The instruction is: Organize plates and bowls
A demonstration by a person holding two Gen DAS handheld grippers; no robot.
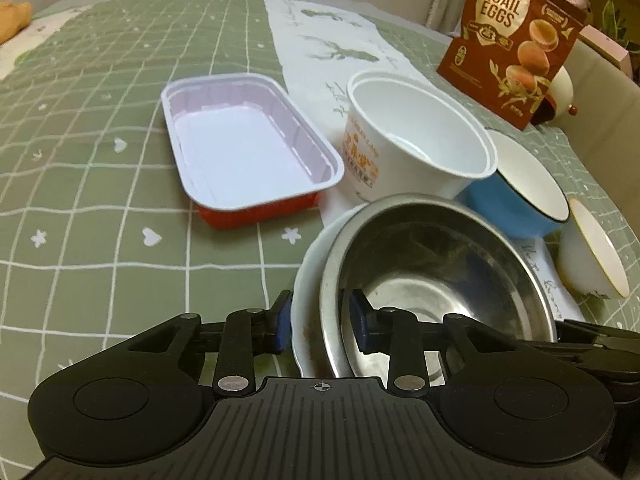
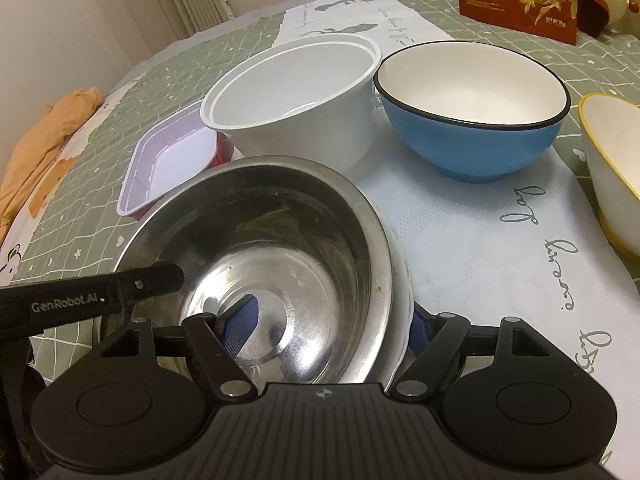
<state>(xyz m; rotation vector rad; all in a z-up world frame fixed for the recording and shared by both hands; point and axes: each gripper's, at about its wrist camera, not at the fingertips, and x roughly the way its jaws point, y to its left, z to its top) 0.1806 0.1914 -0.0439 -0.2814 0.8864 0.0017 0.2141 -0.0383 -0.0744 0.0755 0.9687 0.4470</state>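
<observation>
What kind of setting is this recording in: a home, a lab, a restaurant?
Most likely a home dining table. A green checked tablecloth covers it, mixed household bowls such as a steel bowl and a blue bowl sit on it, and a quail eggs bag stands behind them.

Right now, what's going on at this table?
A person with a gripper in each hand is sorting dishes. The left gripper and right gripper each straddle the near rims of the steel bowl, which sits nested in a white plate: one finger inside the bowl, one outside the plate. Whether the pads are pressing yet is unclear. Behind sit a white paper tub, a blue bowl, a yellow-rimmed bowl and a foil tray, all untouched.
</observation>
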